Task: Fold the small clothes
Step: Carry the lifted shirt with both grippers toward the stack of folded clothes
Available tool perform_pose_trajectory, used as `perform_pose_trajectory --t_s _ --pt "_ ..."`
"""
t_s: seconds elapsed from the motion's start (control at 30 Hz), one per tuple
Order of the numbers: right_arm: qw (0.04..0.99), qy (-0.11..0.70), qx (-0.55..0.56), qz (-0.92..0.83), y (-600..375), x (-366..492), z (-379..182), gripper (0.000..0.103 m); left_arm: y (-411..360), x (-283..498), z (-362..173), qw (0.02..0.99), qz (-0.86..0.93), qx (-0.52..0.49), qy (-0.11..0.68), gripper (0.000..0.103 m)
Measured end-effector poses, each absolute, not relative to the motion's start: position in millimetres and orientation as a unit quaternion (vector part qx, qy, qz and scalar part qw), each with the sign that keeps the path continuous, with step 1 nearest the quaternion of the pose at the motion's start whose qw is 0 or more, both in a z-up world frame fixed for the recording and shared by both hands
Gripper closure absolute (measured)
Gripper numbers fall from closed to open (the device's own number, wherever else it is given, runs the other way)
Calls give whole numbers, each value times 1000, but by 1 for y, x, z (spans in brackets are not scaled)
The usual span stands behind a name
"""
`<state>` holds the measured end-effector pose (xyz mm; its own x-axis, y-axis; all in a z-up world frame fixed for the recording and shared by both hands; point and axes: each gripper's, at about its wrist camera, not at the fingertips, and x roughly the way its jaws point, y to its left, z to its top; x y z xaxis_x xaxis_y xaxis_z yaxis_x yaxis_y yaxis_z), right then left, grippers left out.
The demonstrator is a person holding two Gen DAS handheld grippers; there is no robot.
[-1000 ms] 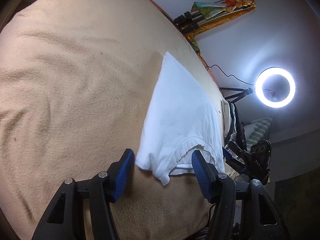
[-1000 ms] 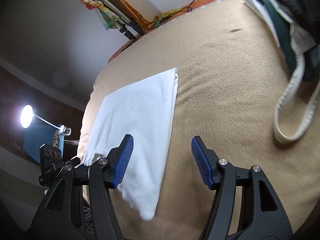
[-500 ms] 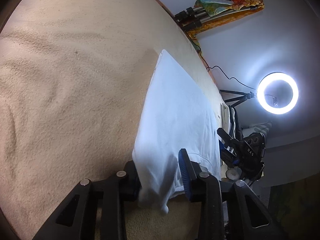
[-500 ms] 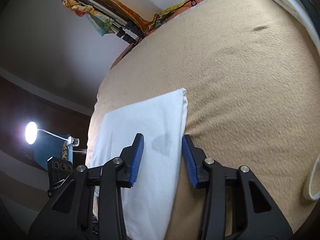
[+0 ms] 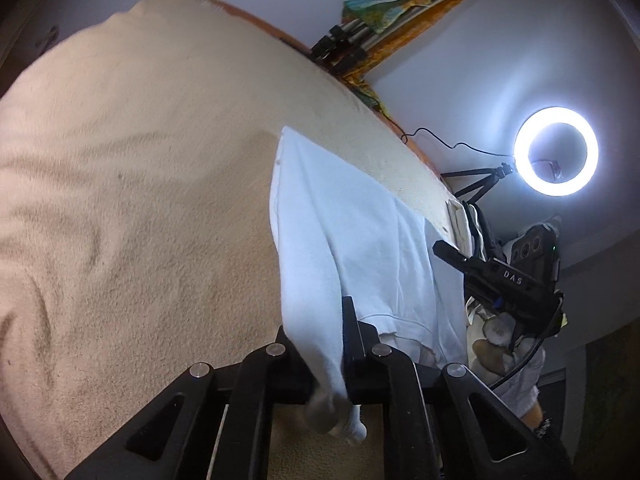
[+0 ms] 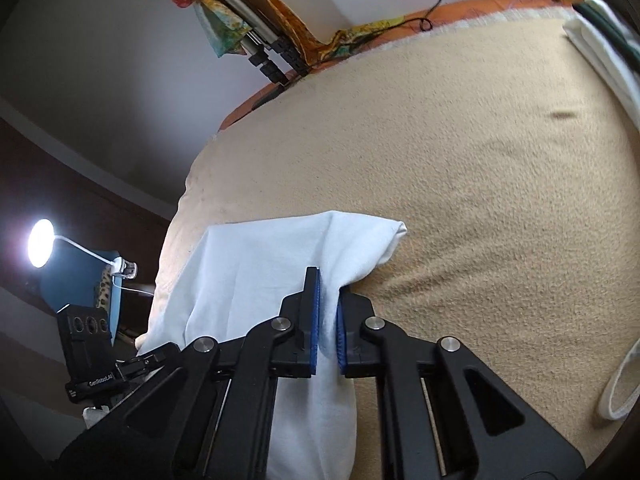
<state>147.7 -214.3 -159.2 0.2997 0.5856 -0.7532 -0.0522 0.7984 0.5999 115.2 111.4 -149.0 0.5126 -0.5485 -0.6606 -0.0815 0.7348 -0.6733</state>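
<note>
Both tools, left (image 5: 342,340) and right (image 6: 327,320), pinch the white garment (image 5: 360,240) (left pads hidden).

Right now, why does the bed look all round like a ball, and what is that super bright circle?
Left wrist view: the fisheye lens bends the tan blanket into a dome; the ring light glares white, and the blanket's far edge looks smeared. Right wrist view: the same bulge, a small lamp blown out at left, dark corners, and the white shirt stays sharp.

The T-shirt (image 5: 360,240) is lying on the blanket (image 5: 140,160), its near edge sitting between each gripper's jaws; folded clothes (image 6: 600,48) are lying at the blanket's far right.
</note>
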Motion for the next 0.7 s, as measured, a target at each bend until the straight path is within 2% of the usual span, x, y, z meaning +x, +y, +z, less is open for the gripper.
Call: perform_pose_trajectory --t_s 0.4,0.7 --pt "801 518 207 215 -203 146 -111 96 81 114 -112 830 -187 -289 439 97" --pt "828 484 211 186 -251 139 -73 96 34 135 -85 837 -229 -266 420 97"
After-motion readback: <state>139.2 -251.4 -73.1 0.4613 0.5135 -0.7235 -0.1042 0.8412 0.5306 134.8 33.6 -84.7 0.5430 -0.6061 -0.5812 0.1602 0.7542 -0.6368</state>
